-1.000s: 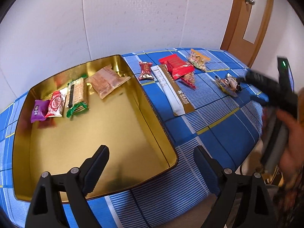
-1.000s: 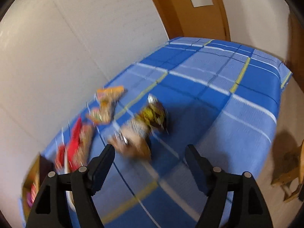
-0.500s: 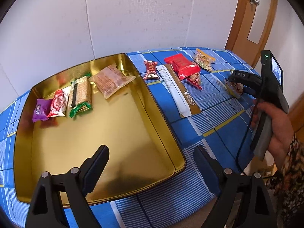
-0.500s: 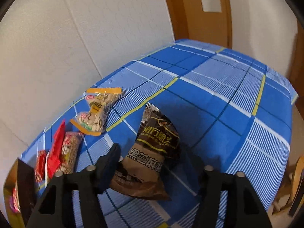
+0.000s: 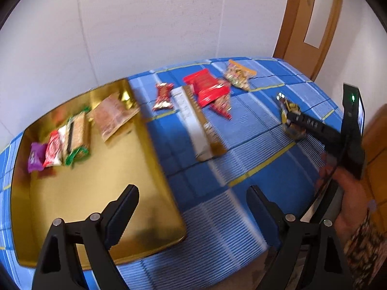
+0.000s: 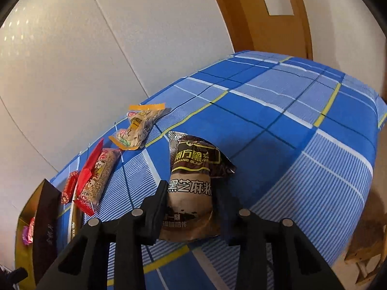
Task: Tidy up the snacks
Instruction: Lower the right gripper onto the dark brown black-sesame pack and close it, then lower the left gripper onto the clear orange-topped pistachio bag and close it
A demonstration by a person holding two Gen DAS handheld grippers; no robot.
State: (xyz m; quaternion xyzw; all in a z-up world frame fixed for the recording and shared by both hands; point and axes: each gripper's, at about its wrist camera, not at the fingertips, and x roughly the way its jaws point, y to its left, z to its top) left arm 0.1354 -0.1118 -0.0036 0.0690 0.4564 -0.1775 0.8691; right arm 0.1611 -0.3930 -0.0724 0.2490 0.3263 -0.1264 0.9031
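Observation:
A brown sesame packet [image 6: 193,169] lies on the blue checked tablecloth [image 6: 302,125]. My right gripper [image 6: 191,188] has its jaws closing on it, the pads pinching its two long sides. The left wrist view shows the same packet [image 5: 289,107] at the tip of that gripper, held by a hand [image 5: 350,193]. My left gripper [image 5: 193,207] hangs open and empty above the near right corner of a gold tray [image 5: 96,205]. Inside the tray lie a purple sweet [image 5: 35,157], a red-white pack [image 5: 53,147], a green-edged biscuit pack [image 5: 77,137] and a brown wafer pack [image 5: 111,117].
Loose on the cloth are a small red sweet [image 5: 163,96], a long white-and-brown box [image 5: 196,120], red packs [image 5: 205,87] and an orange-topped seed bag [image 6: 137,128]. A wall runs behind the table and a wooden door [image 5: 312,24] stands at the far right. The table edge is close on the right.
The right gripper came down over the brown packet and its jaws narrowed onto it. The left gripper drifted right, so the tray sits further left in its view; its jaws stayed wide.

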